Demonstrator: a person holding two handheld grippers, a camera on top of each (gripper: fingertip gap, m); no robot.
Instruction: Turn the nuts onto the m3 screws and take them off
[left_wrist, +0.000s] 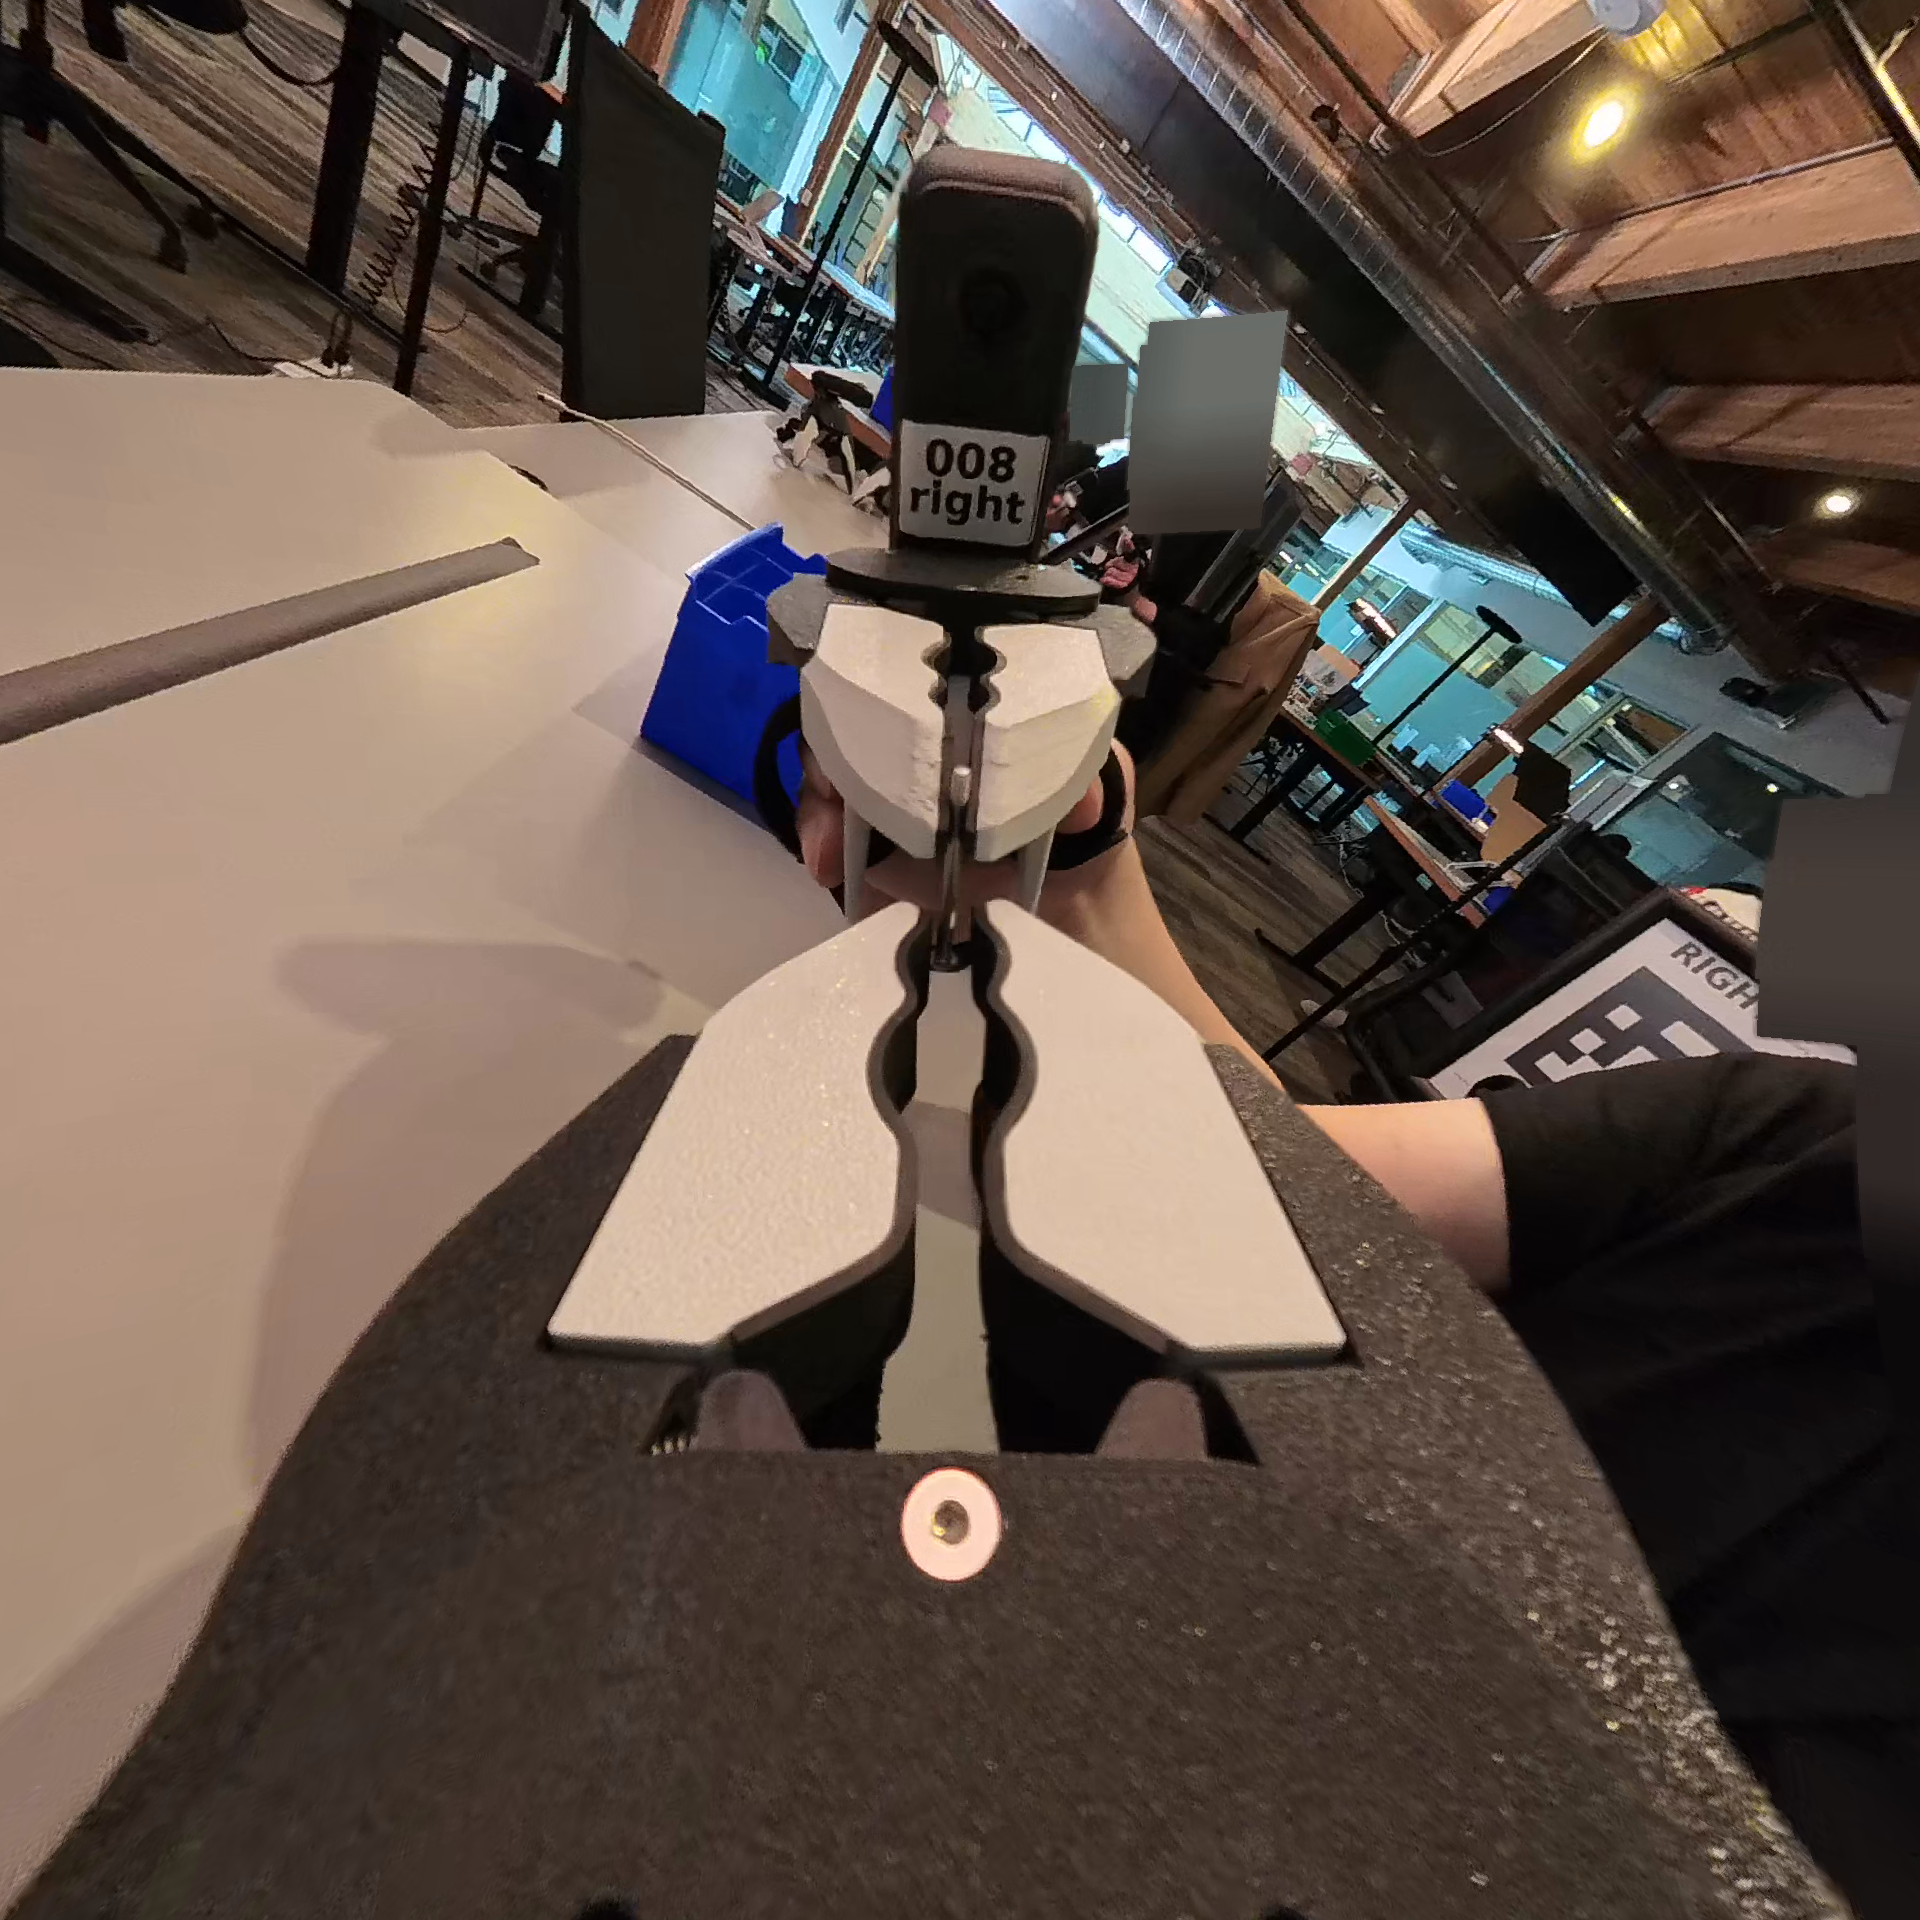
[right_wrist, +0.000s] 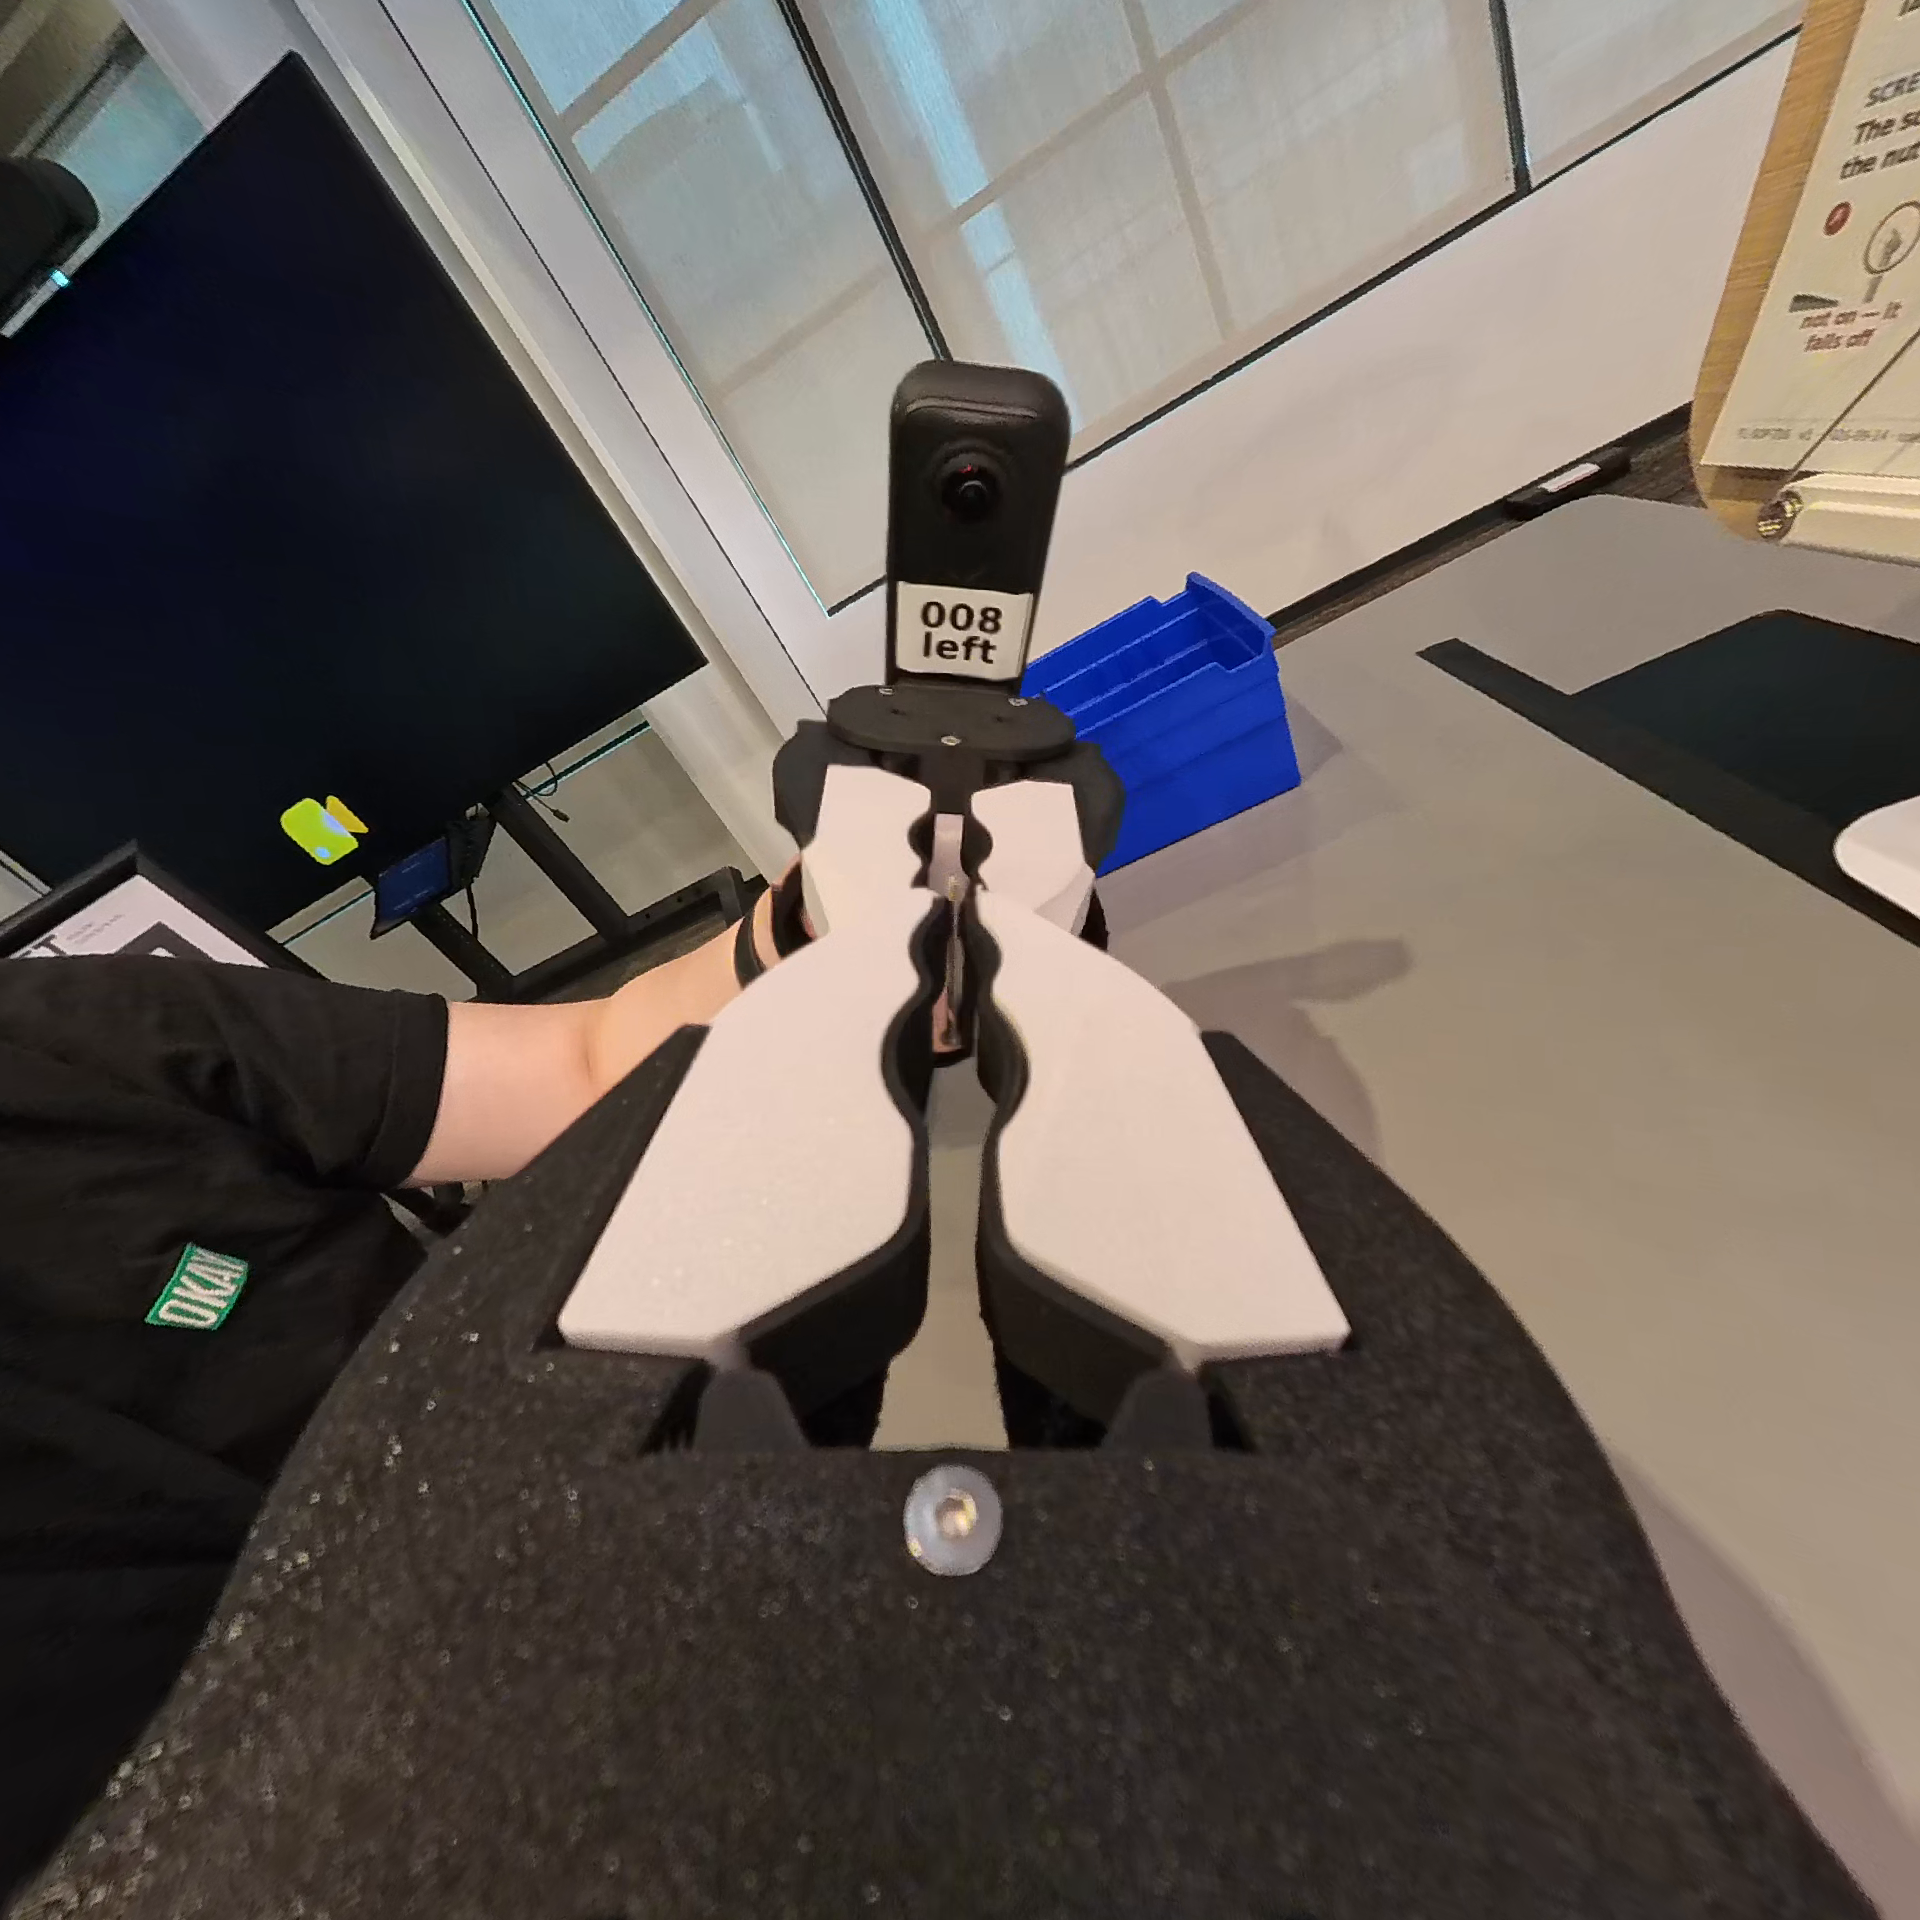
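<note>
The person is holding both tools up over the grey tabletop (right_wrist: 1455, 935), tip to tip, just in front of the blue bin (right_wrist: 1174, 717). The left tongs (left_wrist: 951, 914) are standing narrowly apart, their pads showing a little gap on either side of the end of a thin metal pin (left_wrist: 951, 883) that is poking in between them without being squeezed. The pin is bridging the short space to the right tongs (right_wrist: 953, 920), which are pinching its other end, closed nearly flat on it. The bin is sitting behind the meeting tips, apart from both tools. Left of the bin a dark screen (right_wrist: 260, 468) is standing off the tabletop. Right of the bin a dark mat (right_wrist: 1766, 707) is lying flat, and a printed board (right_wrist: 1818, 260) is standing beyond it.
</note>
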